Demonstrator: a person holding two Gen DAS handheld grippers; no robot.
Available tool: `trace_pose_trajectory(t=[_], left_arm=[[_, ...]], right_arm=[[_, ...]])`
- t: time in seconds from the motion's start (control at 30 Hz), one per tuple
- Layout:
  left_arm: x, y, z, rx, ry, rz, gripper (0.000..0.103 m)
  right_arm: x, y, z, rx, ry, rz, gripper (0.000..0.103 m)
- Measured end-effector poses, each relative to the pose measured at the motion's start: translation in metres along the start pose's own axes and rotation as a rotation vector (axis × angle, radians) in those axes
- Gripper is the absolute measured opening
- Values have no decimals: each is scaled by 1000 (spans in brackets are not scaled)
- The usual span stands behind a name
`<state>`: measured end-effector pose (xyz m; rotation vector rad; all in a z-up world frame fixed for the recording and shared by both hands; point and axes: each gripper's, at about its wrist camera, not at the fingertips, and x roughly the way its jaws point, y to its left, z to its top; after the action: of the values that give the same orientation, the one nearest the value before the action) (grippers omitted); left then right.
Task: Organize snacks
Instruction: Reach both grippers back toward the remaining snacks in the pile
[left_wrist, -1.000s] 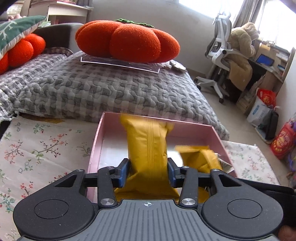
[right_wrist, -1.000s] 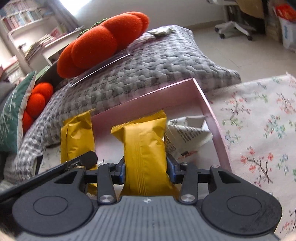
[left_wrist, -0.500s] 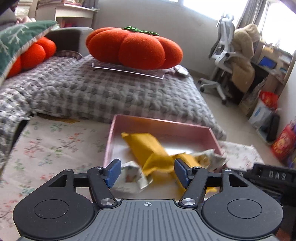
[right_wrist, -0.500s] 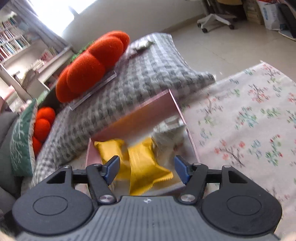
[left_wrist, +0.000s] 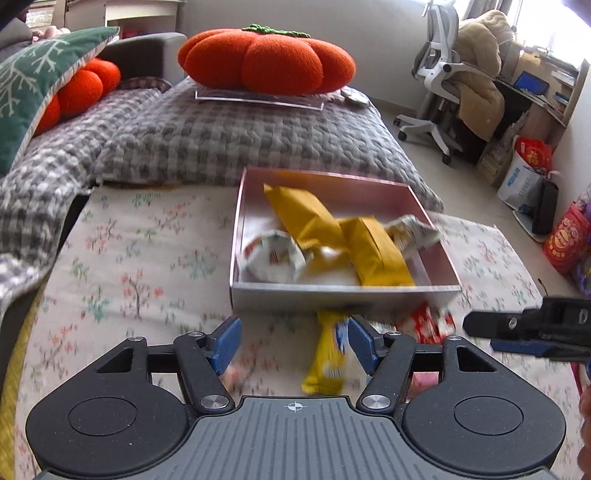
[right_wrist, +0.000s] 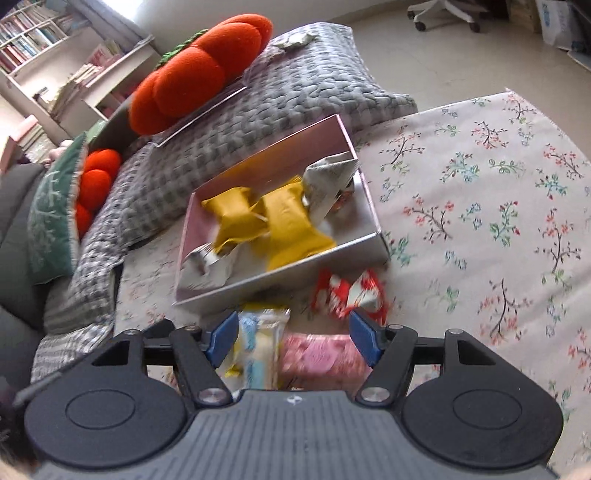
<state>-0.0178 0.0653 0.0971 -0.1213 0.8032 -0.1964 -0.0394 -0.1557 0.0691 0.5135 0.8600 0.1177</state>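
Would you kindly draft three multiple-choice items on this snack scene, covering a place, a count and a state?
1. Where does the red-and-white snack wrapper lie?
A. inside the box
B. on the floral cloth in front of the box
C. on the grey quilt

2. How many mustard-yellow snack packets are in the shallow pink box?
A. two
B. four
C. none

3. How is the left gripper?
A. shut on a packet
B. open, holding nothing
C. out of view

Answers: 1 B, it sits outside the near wall; 2 A, two lie side by side; 3 B, blue pads stand apart.

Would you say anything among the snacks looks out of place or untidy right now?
Yes. In the pink box, the two yellow packets lie crossed in a heap with the white wrappers, not in rows. Three snacks remain outside on the floral cloth, including the red packet.
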Motion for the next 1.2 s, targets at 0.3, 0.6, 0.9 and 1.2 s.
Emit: trace_pose_trajectory(t=[0.3,0.6,0.9,1.2], left_arm=[[-11,1,-32,-50,60,-59,64],[-8,17,-41,-116,87,-37,66],[17,-19,-46,-6,100,-75,66],[54,-41,-54,80,117,-24,63]], right_arm=[[-14,-18,-31,5,26,7,70],[-13,-2,-43,-93,38,-13,70],[-12,-18,-34,-118,-25,-137,72],[7,-22,-35,-143,12,-185,72]])
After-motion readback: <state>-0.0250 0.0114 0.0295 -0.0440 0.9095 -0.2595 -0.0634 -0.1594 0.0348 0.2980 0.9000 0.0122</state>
